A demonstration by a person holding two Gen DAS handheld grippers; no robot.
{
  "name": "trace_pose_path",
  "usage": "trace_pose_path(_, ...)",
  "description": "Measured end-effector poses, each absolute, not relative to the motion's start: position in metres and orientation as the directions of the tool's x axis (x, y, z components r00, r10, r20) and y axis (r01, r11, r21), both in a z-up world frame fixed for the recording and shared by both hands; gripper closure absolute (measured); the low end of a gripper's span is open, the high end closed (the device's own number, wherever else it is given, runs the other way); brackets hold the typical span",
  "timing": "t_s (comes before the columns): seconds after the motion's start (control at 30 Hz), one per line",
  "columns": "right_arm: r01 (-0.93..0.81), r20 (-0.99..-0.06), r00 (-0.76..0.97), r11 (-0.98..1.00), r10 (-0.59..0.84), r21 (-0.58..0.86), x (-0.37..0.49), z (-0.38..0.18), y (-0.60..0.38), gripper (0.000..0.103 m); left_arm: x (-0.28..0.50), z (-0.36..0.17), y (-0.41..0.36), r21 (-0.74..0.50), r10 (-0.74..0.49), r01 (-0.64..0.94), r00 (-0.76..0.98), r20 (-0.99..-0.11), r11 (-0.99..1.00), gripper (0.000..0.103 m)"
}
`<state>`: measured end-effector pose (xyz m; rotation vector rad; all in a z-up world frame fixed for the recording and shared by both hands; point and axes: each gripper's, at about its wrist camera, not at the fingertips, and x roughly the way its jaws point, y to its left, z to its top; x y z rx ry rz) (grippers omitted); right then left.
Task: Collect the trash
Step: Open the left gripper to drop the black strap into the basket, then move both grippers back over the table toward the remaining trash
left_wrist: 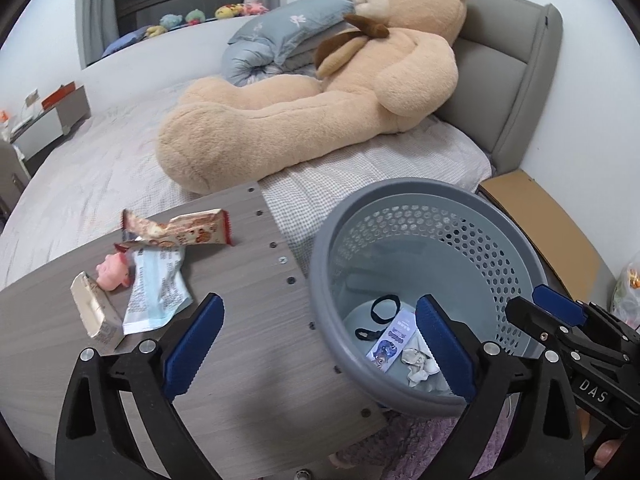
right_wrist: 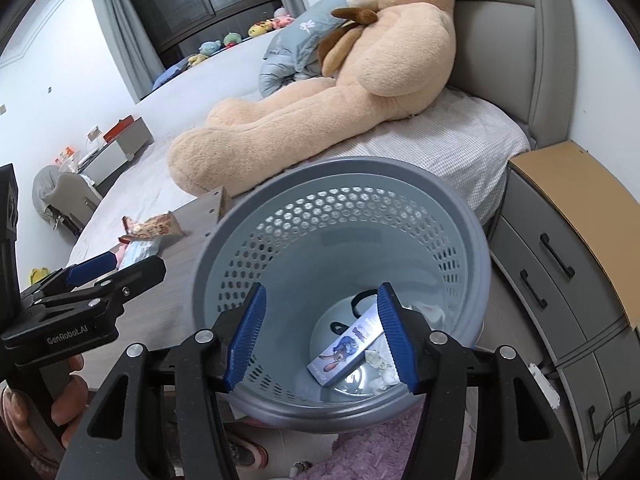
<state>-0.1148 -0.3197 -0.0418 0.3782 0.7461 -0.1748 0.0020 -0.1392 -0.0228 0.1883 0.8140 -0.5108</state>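
Note:
A grey-blue perforated bin stands beside a wood-grain table. In its bottom lie a cartoon-printed box, crumpled white paper and a black loop. On the table lie a red-and-white snack wrapper, a pale blue wrapper, a small beige box and a pink toy pig. My left gripper is wide open and empty, straddling the table edge and the bin rim. My right gripper hangs open over the bin mouth, holding nothing.
A large tan teddy bear lies on the bed behind the table. A grey drawer unit with a cardboard top stands right of the bin. A purple rug lies under the bin.

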Motion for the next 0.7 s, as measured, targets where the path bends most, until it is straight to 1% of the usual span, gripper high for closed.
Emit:
trace_pose_path(0.13,0.261,-0.681,0.732,0.927,-0.007,0.27,-0.11,-0.038,-0.307,0.047,0.004,-0.02,-0.115,-0.045,-0.339,0.449,0.602,-0.723,0.893,0.008)
trace_pose_path(0.4,0.189,-0.665,0.746,0.947,0.034,0.261,-0.094,-0.03,-0.272,0.047,0.013,-0.015,-0.064,-0.032,-0.259,0.334,0.663,-0.702,0.942,0.008)
trace_pose_path(0.7,0.102,-0.655,0.752,0.97,0.071,0.222,-0.077,-0.021,-0.224,0.044,0.018,-0.018,-0.002,-0.031,-0.169,0.206,0.698,-0.695,0.978,0.008)
